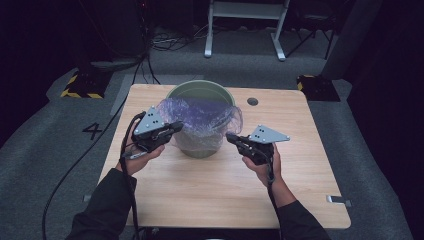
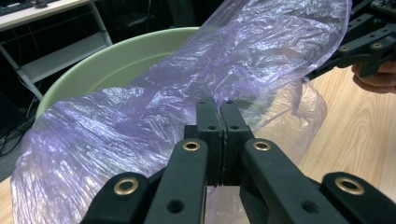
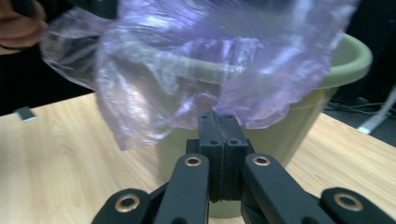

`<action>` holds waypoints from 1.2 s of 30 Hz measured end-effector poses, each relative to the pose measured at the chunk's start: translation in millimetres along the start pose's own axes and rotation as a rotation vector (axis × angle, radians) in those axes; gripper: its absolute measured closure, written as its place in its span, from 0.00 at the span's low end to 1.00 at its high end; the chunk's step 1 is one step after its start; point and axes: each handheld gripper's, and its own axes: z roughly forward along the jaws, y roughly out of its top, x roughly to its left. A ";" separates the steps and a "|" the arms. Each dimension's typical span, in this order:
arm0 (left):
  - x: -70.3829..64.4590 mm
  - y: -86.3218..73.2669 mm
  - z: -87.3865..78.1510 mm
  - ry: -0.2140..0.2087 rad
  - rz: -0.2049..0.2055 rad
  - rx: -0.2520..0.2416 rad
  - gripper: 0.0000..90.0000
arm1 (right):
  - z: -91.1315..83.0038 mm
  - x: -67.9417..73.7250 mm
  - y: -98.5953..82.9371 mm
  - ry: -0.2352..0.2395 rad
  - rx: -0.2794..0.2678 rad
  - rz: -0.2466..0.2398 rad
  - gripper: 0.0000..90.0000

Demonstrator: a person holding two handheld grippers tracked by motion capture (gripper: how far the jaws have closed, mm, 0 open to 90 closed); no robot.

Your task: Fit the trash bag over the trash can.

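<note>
Both jaws pressed shut on purple bag (image 1: 200, 117) film — left gripper (image 1: 176, 128) at nine o'clock of green bin (image 1: 200, 92), right gripper (image 1: 231, 136) at three — bare table (image 1: 210, 195) nearer.

Purple plastic bag (image 1: 202, 116) draped over a green bucket (image 1: 200, 92)

Translucent and crinkled, the bag spreads across the upright bucket's rim, sagging outward at six o'clock.

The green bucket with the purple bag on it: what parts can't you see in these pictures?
- Inside of the green bucket: high view, covered by the purple bag.
- Bucket's base: right gripper view, hidden behind the right hand-held gripper, shut on the bag's edge.
- Bucket's near wall: left gripper view, hidden by the bag and the left hand-held gripper, also shut on the film.
- Bag's top: right gripper view, cut off by the upper edge, blurred.
</note>
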 end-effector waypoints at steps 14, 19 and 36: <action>27.4 -5.0 -6.4 0.067 0.001 0.003 0.94 | 0.4 -23.1 -6.7 -0.091 0.036 0.005 1.00; 26.2 -4.8 -5.5 0.058 0.012 0.002 0.96 | -10.3 -19.2 -7.2 -0.083 0.017 -0.024 0.54; 25.0 7.8 -7.5 0.079 0.031 -0.002 0.96 | -40.0 -25.9 41.9 -0.070 -0.050 -0.042 0.38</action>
